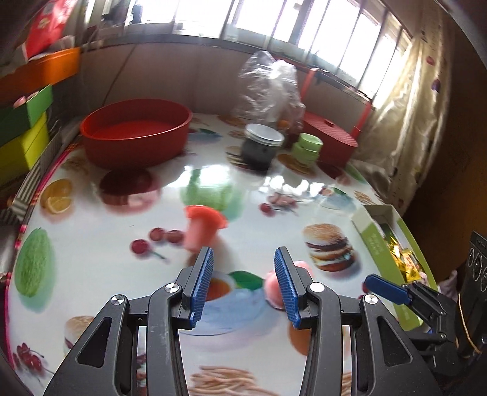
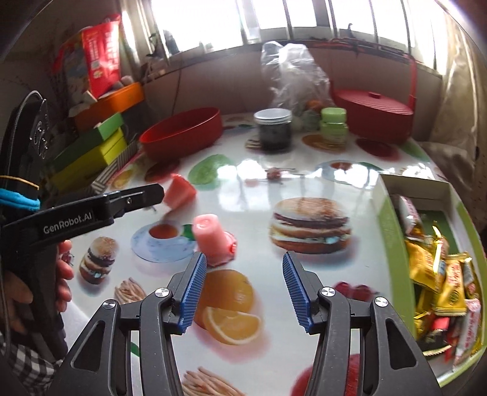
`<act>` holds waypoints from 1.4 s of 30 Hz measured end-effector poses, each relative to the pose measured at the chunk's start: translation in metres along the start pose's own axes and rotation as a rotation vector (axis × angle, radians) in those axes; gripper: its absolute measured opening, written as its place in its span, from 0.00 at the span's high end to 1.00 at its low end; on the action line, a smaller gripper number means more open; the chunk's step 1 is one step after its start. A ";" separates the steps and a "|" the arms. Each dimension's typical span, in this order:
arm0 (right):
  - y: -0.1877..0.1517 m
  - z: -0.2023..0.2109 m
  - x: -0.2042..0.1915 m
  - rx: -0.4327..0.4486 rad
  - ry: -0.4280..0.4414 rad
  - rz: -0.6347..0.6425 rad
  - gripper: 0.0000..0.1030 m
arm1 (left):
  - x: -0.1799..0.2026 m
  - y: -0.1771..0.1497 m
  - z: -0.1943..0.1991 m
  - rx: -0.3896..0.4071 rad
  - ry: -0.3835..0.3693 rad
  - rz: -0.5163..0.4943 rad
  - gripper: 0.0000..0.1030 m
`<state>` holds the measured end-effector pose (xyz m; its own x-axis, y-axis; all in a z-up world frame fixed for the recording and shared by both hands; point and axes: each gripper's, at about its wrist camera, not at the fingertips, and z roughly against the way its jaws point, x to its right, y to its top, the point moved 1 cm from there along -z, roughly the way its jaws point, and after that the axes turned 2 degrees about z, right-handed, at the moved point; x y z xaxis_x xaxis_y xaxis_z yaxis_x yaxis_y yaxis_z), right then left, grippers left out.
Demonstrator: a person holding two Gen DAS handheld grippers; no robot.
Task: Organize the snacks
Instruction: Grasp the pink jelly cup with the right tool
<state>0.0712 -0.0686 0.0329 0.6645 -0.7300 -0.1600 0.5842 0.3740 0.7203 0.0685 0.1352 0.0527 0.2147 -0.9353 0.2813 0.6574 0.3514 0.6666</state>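
Both my jaws stood apart, gripping nothing. Wrapped snacks [image 2: 441, 274] filled the green box [image 2: 392, 243] at the right edge of the surface [image 2: 304, 182]; the red bowl [image 2: 182, 134] far left lay empty; two pink jelly cups [image 2: 210, 234] sat loose between.

Daylight pours in from the windows [image 1: 304, 27] at the back, blown out to plain white. It throws bright glare patches across the glossy bench [image 2: 274, 182]. The room's corners stay dim and brownish. Both views bend hard at the edges, with dark rims. Motion blur smears the pink cups [image 1: 204, 228] and the jar [image 1: 261, 146]; the near gripper pads [image 2: 191, 292] look sharp.
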 end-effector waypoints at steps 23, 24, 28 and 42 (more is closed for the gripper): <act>0.018 -0.064 -0.025 -0.072 0.007 0.037 0.46 | -0.041 0.007 -0.048 -0.095 0.015 0.027 0.57; 0.018 -0.066 -0.025 -0.080 0.000 0.038 0.46 | -0.041 0.008 -0.050 -0.094 0.016 0.026 0.57; 0.018 -0.070 -0.027 -0.089 0.003 0.049 0.46 | -0.041 0.014 -0.061 -0.109 0.021 0.013 0.57; 0.019 -0.078 -0.024 -0.104 0.000 0.024 0.62 | -0.031 0.025 -0.084 -0.145 0.033 -0.051 0.57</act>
<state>0.1023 0.0005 -0.0019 0.6791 -0.7199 -0.1434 0.6131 0.4489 0.6500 0.1386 0.1689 0.0027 0.2006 -0.9534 0.2254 0.7647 0.2962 0.5722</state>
